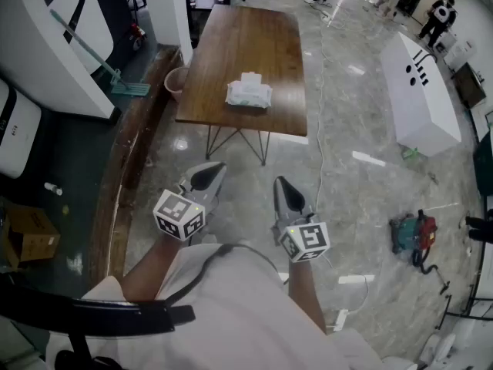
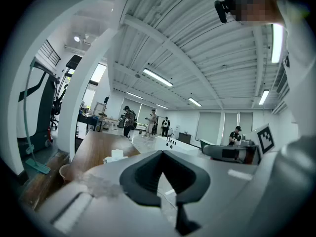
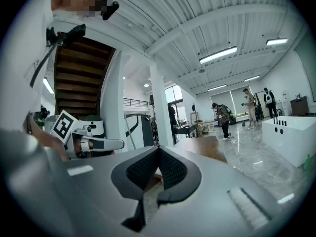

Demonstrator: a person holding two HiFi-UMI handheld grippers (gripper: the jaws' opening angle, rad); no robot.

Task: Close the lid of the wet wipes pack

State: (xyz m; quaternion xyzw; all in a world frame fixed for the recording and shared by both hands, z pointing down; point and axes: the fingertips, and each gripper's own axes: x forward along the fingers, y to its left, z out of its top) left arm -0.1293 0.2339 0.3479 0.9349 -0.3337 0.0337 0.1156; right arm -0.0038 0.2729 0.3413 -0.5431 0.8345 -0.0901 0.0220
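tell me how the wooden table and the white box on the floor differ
The wooden table is brown and stands on thin metal legs; the white box is a solid block sitting straight on the floor. The table carries the wet wipes pack; the box's top shows a few dark marks near one end. Both are long, rectangular and flat-topped.

My feed is bright and even: ceiling strip lights overhead, their glare streaking the polished floor. Both gripper views bulge and blacken at the corners; the left claw up close looks soft.
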